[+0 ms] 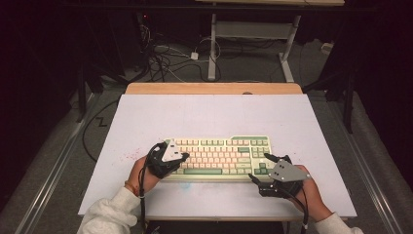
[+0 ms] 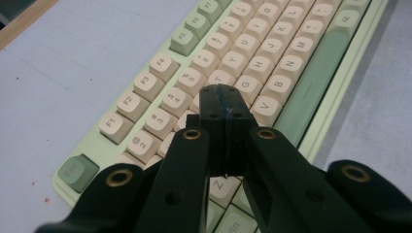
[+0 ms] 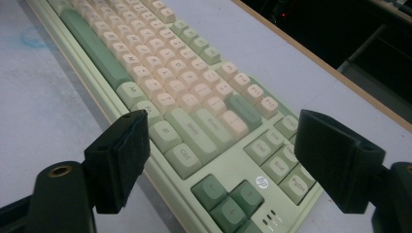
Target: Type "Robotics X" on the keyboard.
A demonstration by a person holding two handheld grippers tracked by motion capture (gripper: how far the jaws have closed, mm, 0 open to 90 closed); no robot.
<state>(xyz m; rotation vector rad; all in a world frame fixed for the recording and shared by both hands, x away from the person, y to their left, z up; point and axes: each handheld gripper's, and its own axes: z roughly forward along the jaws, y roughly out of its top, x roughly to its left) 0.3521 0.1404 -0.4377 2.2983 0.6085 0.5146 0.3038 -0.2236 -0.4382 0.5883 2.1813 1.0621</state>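
Observation:
A pale green keyboard (image 1: 219, 155) with cream and green keys lies near the front of the white table (image 1: 209, 114). My left gripper (image 1: 183, 156) hovers over its left end, jaws shut with nothing between them; in the left gripper view the closed tips (image 2: 224, 104) sit above the cream letter keys of the keyboard (image 2: 272, 48). My right gripper (image 1: 259, 166) stands at the keyboard's right front corner, jaws wide open. In the right gripper view its pads (image 3: 121, 155) straddle the keyboard (image 3: 160, 82) near the arrow keys, gripping nothing.
A wooden strip (image 1: 214, 88) runs along the table's far edge. Beyond it stand a desk frame (image 1: 253, 44) and tangled cables (image 1: 165, 58) on the floor. Faint red specks (image 1: 127, 156) mark the table left of the keyboard.

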